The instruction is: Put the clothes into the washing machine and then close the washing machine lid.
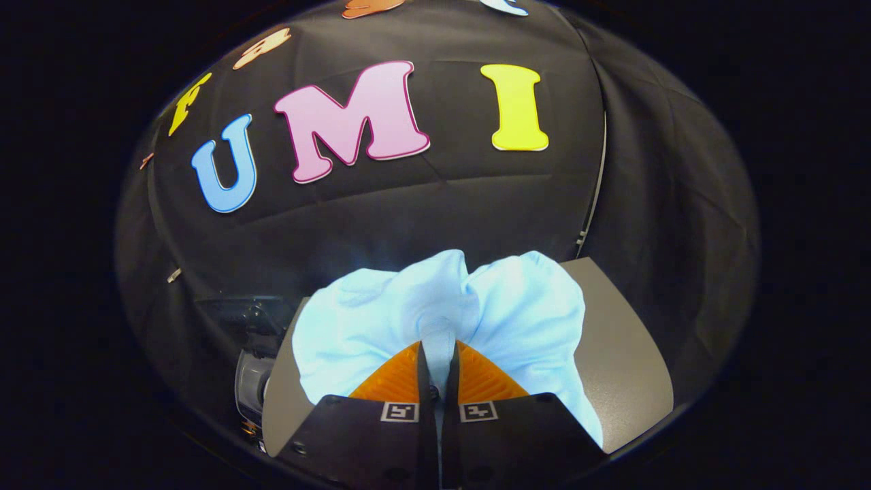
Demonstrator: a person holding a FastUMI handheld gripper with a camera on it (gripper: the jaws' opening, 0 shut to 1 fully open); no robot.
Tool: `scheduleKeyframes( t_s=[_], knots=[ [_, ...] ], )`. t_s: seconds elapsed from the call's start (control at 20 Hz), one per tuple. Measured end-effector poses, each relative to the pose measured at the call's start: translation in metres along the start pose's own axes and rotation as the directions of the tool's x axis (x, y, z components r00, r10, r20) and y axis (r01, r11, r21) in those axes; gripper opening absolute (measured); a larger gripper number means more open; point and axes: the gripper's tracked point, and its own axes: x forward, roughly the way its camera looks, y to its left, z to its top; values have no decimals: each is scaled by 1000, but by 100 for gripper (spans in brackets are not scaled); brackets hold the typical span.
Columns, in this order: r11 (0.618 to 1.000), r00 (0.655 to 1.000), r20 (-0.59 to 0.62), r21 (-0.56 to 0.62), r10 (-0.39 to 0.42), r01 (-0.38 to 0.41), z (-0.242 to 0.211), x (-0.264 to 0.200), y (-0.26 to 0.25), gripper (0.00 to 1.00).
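Pinching pale-blue cloth (pixel 381 320), claw (pixel 439 361) hovers above grey surface (pixel 626 354).

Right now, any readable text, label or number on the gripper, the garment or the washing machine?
No readable text.
gripper, shut on the garment: two square black-and-white coded markers, patterns rather than words or numbers.
light blue garment: plain, no print or tag showing.
grey washing machine panel: no lettering on the part in view.

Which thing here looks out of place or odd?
Nothing stands out. The gripper is shut on a fold of the light blue cloth, which bunches up ahead of the fingers, above the grey surface. No tear shows.
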Motion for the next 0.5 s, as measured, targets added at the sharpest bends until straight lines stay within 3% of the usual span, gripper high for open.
scheduleKeyframes(
  t_s=[0.25, 0.5],
  knots=[
    [999, 992, 116, -27, 39, -36, 38, -63, 20, 7],
    [995, 964, 246, -49, 101, -92, 75, -123, 47, 7]
  ],
)
